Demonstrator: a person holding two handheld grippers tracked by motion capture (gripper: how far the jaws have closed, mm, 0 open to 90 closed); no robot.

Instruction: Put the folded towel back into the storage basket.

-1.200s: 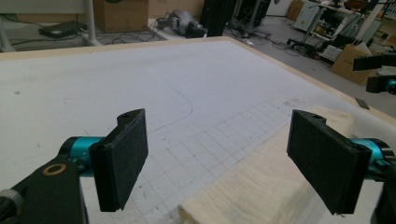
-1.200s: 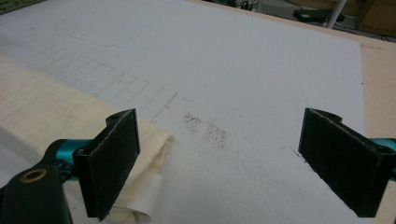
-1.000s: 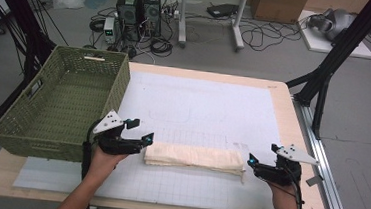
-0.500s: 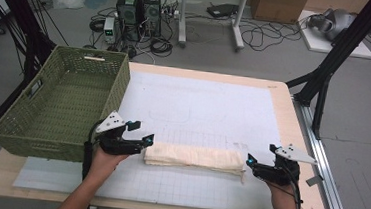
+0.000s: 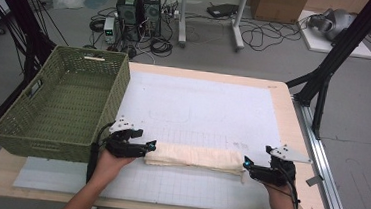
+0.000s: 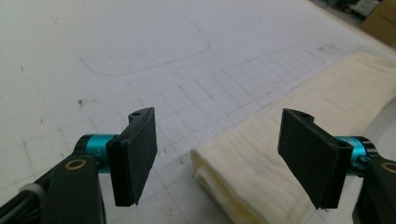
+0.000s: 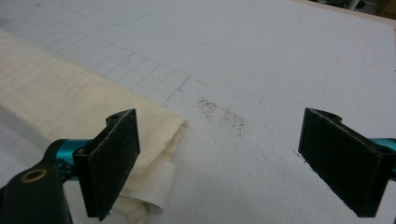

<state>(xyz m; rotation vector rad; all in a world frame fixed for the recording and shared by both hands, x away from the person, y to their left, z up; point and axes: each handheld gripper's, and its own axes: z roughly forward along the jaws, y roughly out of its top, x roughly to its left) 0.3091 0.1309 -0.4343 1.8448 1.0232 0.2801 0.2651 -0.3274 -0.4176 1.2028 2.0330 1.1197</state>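
A lab: computer towers (image 5: 140, 9) and tangled cables (image 5: 259, 36) sit on the floor beyond the tabletop (image 5: 284, 102), black frame struts (image 5: 335, 56) alongside.

right claw (image 7: 219, 165) jaws wide apart, folded cream cloth (image 7: 70, 112) end beside left jaw, white mat (image 7: 280, 70)

Basket (image 5: 63, 107) left of folded cloth (image 5: 194, 158) on table (image 5: 284, 99)

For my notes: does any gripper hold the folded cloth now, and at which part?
Nothing is held: left gripper and right gripper are open at the cloth's two ends.
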